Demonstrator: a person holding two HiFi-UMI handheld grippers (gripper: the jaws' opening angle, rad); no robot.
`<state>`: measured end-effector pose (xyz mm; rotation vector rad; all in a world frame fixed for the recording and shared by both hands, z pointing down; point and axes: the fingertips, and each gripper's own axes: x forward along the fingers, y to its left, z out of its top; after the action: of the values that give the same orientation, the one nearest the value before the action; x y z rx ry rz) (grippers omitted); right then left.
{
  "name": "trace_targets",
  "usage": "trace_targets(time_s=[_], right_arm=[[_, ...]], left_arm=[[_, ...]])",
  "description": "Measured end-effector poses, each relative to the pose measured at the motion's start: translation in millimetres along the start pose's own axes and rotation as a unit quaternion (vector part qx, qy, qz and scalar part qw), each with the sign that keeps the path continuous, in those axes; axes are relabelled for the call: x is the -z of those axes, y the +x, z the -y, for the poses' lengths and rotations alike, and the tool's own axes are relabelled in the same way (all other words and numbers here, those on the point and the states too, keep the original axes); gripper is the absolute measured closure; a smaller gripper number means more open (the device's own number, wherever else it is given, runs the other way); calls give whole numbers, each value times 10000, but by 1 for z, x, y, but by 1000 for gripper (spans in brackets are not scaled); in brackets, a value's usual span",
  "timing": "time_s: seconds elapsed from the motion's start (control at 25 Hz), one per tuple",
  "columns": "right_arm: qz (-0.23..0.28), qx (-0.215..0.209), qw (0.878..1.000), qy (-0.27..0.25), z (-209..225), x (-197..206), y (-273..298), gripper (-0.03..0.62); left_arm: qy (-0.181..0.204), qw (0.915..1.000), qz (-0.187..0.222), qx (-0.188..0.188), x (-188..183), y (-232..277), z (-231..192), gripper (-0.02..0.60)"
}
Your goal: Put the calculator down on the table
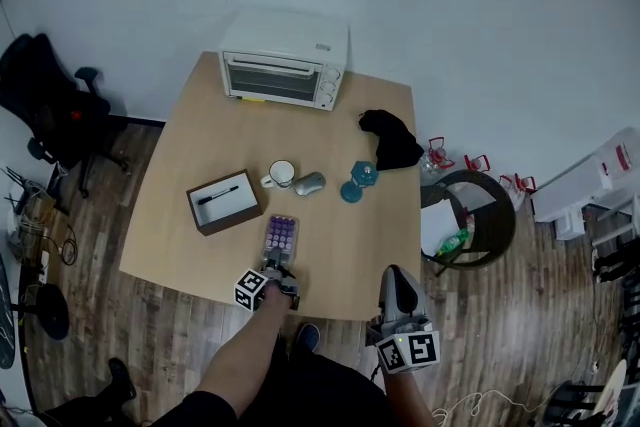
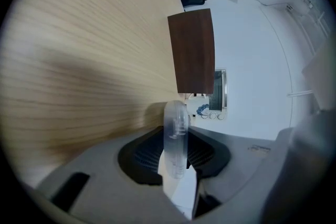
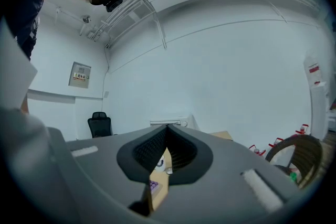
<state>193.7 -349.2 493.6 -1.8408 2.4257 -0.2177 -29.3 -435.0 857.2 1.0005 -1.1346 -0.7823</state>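
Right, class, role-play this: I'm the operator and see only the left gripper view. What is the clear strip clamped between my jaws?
Observer: The head view shows it's the purple-keyed calculator, held by the left gripper.
Operator: Is the brown box empty?
Observer: No, a pen lies inside the brown box.
Operator: And my other gripper?
Observer: The right gripper is at the table's near right corner, jaws shut on nothing.

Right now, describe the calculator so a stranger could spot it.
On the wooden table, go from the white toaster oven to the near edge. Just right of the brown tray is the calculator, the only thing with purple keys.
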Motion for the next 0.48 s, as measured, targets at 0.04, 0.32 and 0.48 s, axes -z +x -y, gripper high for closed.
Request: trace_targets(time_s=[0.04, 0.32, 0.48], right_arm=[[-2, -9, 10000, 42, -2, 1, 2, 585], [-126, -157, 9997, 142, -16, 8, 10, 585], [-190, -224, 9994, 168, -19, 13, 11, 585]], left_arm=[[123, 9999, 13, -21, -2, 3, 2, 483], [123, 9997, 174, -93, -5, 24, 3, 479], [4, 9997, 176, -161, -2, 35, 5, 476]])
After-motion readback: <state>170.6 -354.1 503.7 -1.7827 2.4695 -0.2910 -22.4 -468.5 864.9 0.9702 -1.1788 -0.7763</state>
